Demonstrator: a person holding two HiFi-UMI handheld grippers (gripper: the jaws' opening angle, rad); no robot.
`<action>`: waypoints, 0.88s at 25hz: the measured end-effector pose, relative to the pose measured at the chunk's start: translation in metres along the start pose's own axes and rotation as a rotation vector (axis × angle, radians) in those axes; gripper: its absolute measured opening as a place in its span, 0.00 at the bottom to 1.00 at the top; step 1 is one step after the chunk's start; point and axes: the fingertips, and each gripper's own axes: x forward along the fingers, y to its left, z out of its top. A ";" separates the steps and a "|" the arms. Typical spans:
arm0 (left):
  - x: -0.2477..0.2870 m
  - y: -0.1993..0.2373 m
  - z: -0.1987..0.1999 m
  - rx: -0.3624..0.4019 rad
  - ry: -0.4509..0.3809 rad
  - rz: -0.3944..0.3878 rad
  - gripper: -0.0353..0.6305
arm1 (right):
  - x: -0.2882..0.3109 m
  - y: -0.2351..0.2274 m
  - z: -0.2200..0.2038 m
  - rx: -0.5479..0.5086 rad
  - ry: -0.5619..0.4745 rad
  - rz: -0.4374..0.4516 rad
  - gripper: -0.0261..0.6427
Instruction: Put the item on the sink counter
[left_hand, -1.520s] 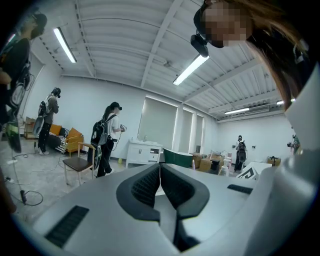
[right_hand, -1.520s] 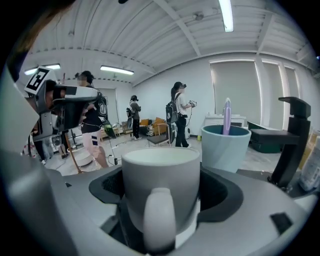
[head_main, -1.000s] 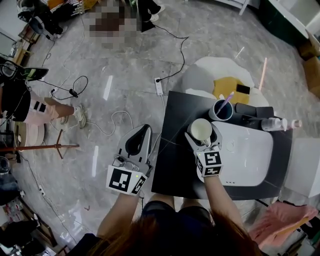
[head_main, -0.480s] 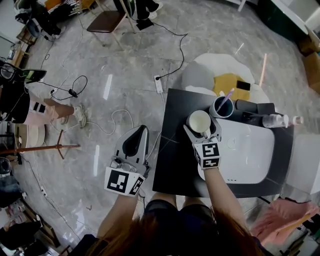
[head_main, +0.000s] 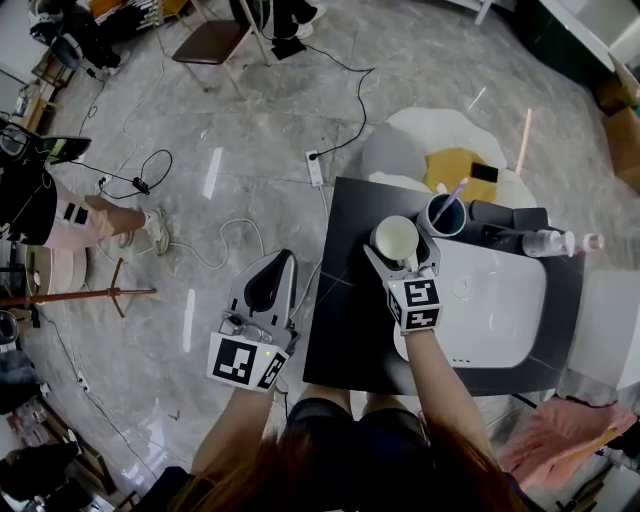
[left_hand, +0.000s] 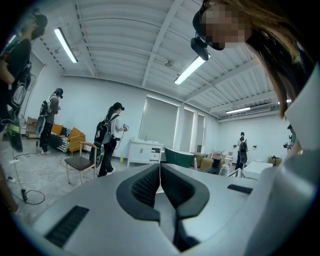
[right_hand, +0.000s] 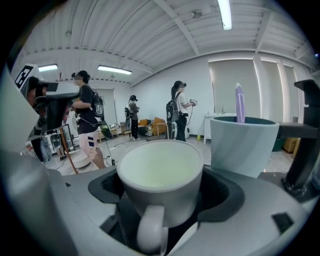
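My right gripper (head_main: 398, 254) is shut on a pale cream mug (head_main: 396, 240), upright over the black sink counter (head_main: 345, 320) beside the white basin (head_main: 500, 300). In the right gripper view the mug (right_hand: 160, 182) sits between the jaws with its handle toward the camera. My left gripper (head_main: 265, 288) hangs over the floor left of the counter, its jaws together and holding nothing; in the left gripper view the left gripper (left_hand: 160, 181) points out into the room.
A blue-grey cup (head_main: 446, 217) holding a purple toothbrush (head_main: 450, 203) stands just right of the mug. A black faucet (head_main: 505, 220) and a clear bottle (head_main: 556, 242) lie behind the basin. A power strip (head_main: 316, 170) and cables are on the floor. People stand further off.
The right gripper carried the mug a little farther back along the counter, closer to the blue-grey cup. The left gripper stayed nearly still.
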 end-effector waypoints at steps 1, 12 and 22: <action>0.000 -0.001 0.000 0.000 0.001 -0.004 0.09 | -0.001 0.001 0.000 0.003 0.002 0.006 0.72; -0.004 -0.012 0.007 0.004 -0.013 -0.029 0.09 | -0.022 0.005 0.007 0.014 -0.016 0.014 0.75; -0.016 -0.023 0.023 0.016 -0.043 -0.027 0.09 | -0.057 0.015 0.023 0.002 -0.053 0.017 0.73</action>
